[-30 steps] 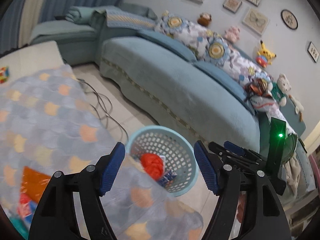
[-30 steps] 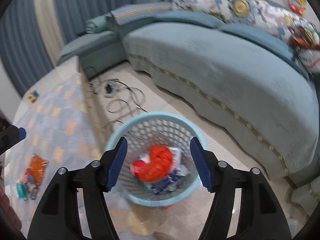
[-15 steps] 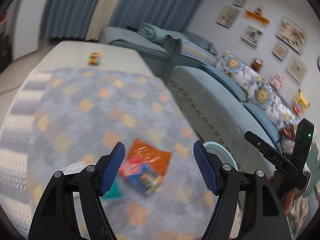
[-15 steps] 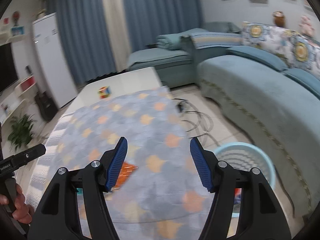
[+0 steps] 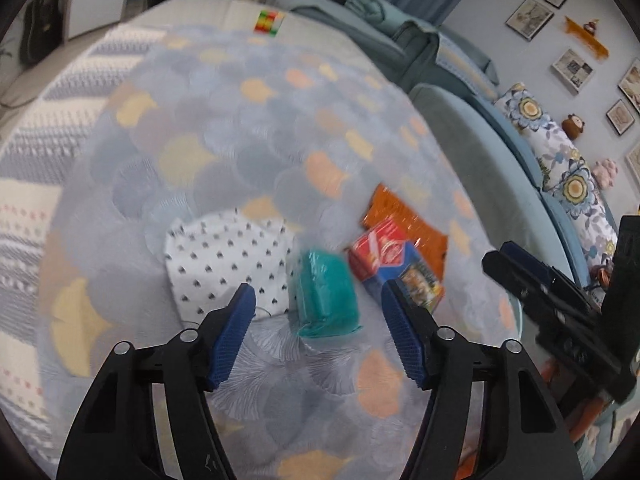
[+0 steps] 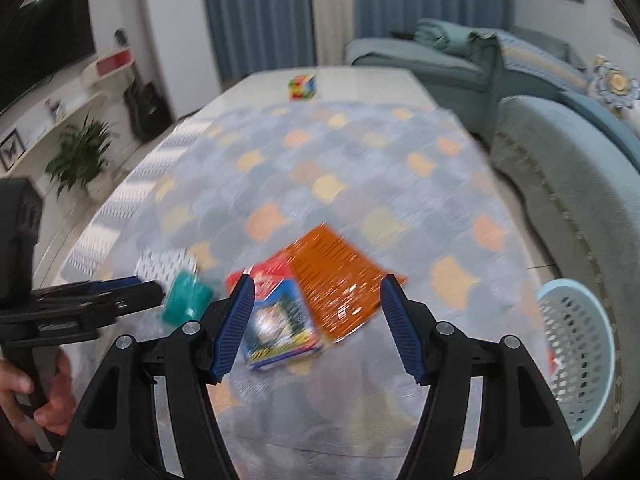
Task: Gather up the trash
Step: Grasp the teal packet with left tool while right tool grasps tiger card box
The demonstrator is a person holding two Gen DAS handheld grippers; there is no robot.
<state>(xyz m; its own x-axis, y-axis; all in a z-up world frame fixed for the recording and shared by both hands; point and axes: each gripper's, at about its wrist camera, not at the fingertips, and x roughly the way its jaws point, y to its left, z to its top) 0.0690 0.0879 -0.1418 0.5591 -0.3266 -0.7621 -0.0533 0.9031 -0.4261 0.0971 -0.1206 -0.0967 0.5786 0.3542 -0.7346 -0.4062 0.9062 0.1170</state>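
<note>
- Hovering over the table, the left gripper (image 5: 316, 332) has its jaws spread wide and grips nothing; the teal packet (image 5: 325, 292) lies on the tablecloth (image 5: 224, 128) in the gap between its fingers, not touched.
- The right gripper (image 6: 314, 328) is likewise released, its jaws framing the red-and-blue snack box (image 6: 276, 320) and part of the orange wrapper (image 6: 334, 280) without contact.
- Just right of the teal packet sits the red-and-blue snack box, resting partly on the orange wrapper beyond it.
- Left of the teal packet and touching it lies a white spotted cloth or paper (image 5: 228, 256).
- The light-blue perforated basket (image 6: 576, 360) stands on the floor off the table's right edge, well apart from the teal packet; something red shows through its wall, but its contents are mostly hidden.
- Between the trash and the basket nothing stands but the table edge.
- Far beyond the teal packet, a coloured puzzle cube (image 6: 302, 87) sits at the table's far end.
- A blue sofa (image 6: 568, 184) runs along the right side, with curtains (image 6: 264, 12) behind.
</note>
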